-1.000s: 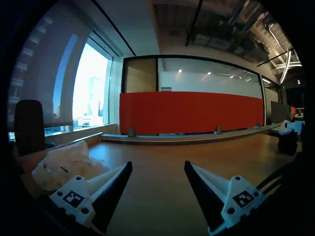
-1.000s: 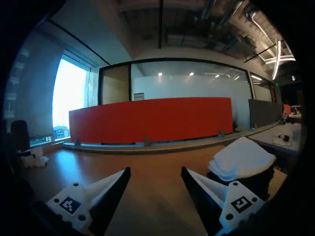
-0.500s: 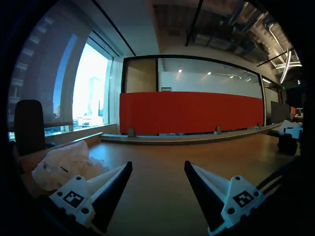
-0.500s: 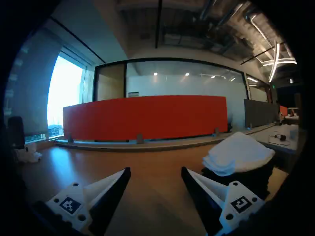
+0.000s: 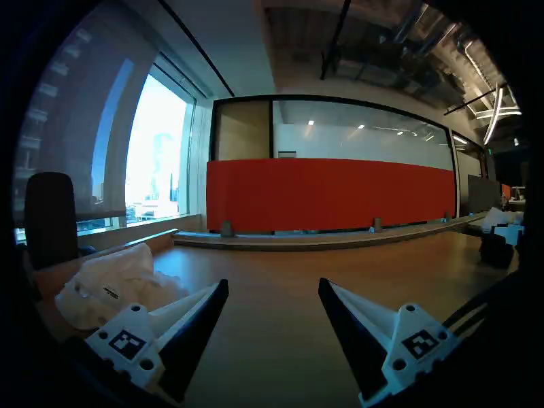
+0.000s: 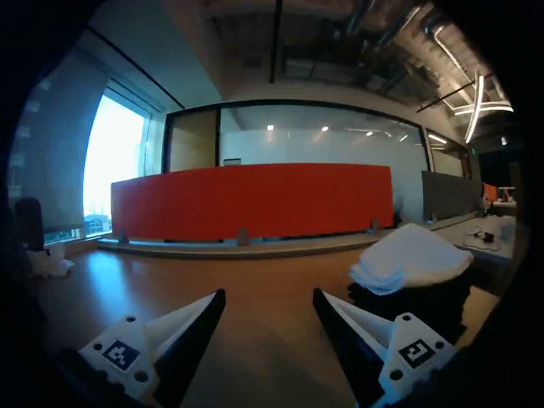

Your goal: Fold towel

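The long wooden table (image 5: 272, 319) lies bare through its middle, with a red partition (image 5: 326, 194) along its far edge. Near the right edge, a folded white towel (image 6: 408, 262) sits on a dark stack (image 6: 425, 306). By the left edge is a crumpled heap of white towels (image 5: 109, 285). The left gripper (image 5: 272, 281) and right gripper (image 6: 268, 292) hover low over the wood, jaws apart, gripping nothing. This looks like the gap between towels. Next, likely swing left to the heap, pinch one edge, and drag it to the bare middle.
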